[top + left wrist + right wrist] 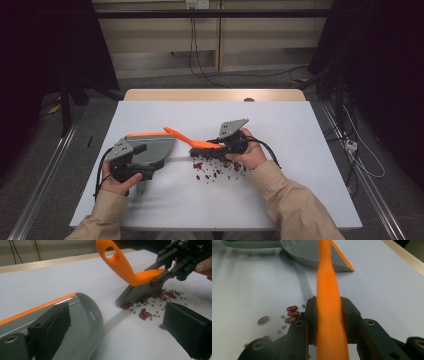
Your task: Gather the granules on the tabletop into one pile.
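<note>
While the right claw (223, 145) pinches the orange handle of a brush (130, 272), its grey bristles rest on the white counter (300, 175) against a scatter of red beans (215, 169) and smaller green ones. From the right claw's own view, both black jaws press tight on the handle, which runs on toward a grey dustpan (312, 255). At the left, the dustpan (152, 147) lies flat with its orange-edged lip turned to the beans, a little apart from them. Holding it is the left claw (141, 177), one jaw inside the pan and one outside; whether the pads press the wall cannot be told.
</note>
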